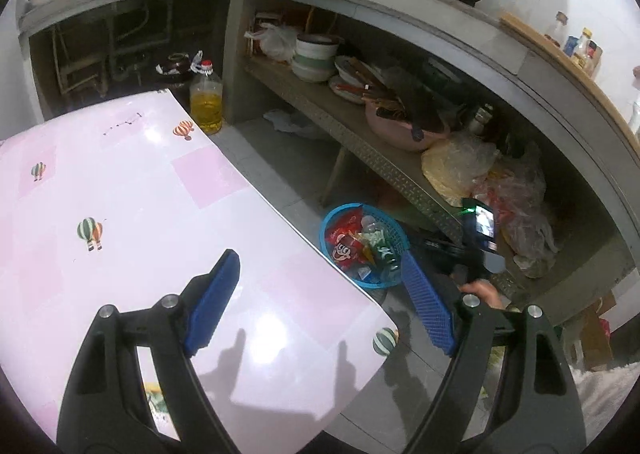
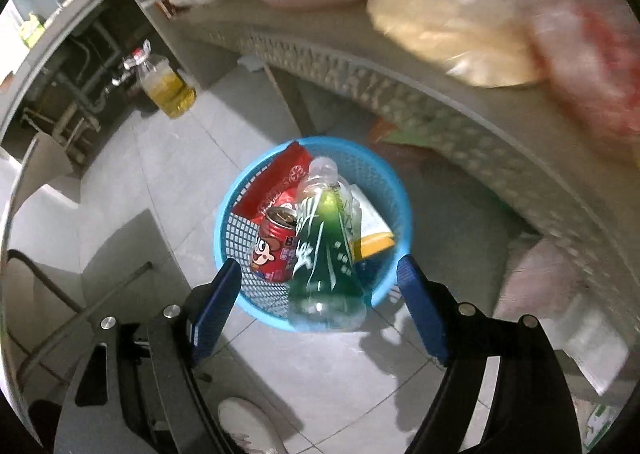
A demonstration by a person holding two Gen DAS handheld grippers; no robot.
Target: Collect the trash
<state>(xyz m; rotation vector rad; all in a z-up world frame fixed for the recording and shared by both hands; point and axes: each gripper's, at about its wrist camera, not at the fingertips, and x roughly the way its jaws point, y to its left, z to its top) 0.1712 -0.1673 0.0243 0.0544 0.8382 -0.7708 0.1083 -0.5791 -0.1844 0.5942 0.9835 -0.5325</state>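
Bare tabletop lies under the left gripper; below the right gripper the basket is crammed, shelf beyond.

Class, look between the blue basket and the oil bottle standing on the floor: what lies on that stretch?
Only bare grey floor tiles lie between the blue basket and the oil bottle, clearest in the right wrist view.

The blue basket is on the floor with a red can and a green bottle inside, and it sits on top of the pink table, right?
Not quite. The blue basket does hold the red can and green bottle, but it stands on the floor beside the pink table, not on top of it. The left wrist view shows this.
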